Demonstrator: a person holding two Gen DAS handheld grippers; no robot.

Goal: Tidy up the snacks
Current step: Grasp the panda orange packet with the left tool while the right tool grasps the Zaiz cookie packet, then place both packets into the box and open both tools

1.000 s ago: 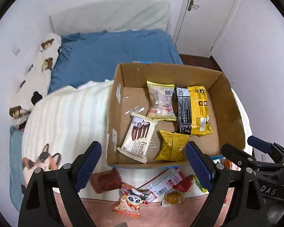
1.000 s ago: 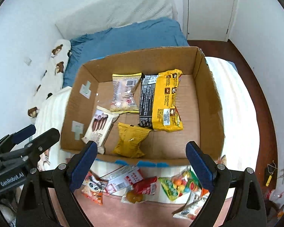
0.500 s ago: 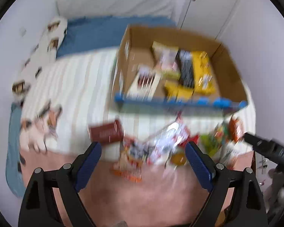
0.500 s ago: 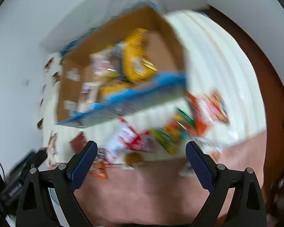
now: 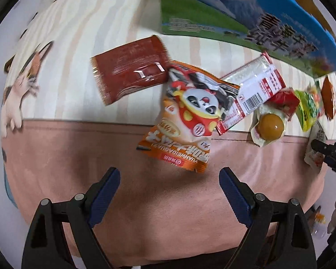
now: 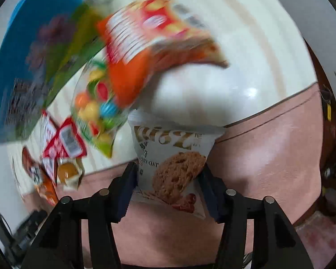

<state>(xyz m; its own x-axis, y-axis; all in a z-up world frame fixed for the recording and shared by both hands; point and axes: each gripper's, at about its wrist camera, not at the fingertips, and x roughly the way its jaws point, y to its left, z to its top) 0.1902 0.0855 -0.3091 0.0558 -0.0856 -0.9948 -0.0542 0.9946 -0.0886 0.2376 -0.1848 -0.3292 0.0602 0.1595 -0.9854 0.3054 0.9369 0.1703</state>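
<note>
Two views, listed in turn.

Left wrist: left gripper wide open and empty, above the pink blanket band. Loose packets near the carton wall: one brown sachet, one panda snack bag, one red-and-white wrapper, one egg packet. The panda bag looks the likeliest next pick; that calls for a further drop.

Right wrist: right gripper closing around one oat biscuit packet. One sweets bag and one blurred orange bag behind. Step: pickup; next, lift to carton.
</note>
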